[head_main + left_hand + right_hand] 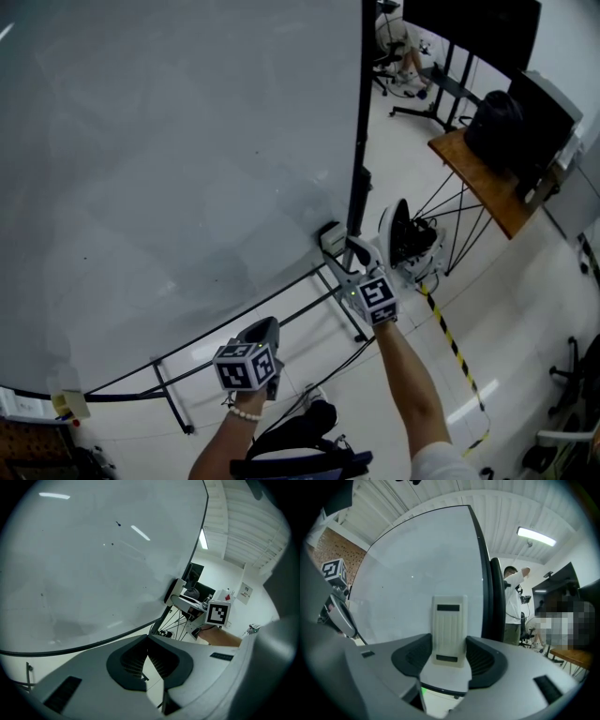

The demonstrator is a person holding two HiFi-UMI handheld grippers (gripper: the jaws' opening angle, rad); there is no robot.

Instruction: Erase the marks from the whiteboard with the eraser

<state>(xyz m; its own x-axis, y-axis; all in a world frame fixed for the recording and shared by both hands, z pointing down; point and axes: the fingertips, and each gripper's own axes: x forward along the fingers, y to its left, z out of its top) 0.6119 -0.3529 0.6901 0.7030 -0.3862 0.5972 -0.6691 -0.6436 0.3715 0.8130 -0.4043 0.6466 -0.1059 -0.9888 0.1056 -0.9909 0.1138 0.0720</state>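
Whiteboard (93, 564) marks (118, 524): faint, tiny specks

At whiteboard (169, 169) lower right: eraser (449, 632)

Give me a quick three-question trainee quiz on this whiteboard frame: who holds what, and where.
1. True or false: the left gripper holds the eraser.
2. Near which part of the whiteboard is the right gripper in the head view? A) its lower right corner B) its upper left corner C) its middle
3. Fill in: the left gripper's jaws are ____, with nothing between them.

Key: 1 false, the right gripper is closed on the eraser. 2 A. 3 together.
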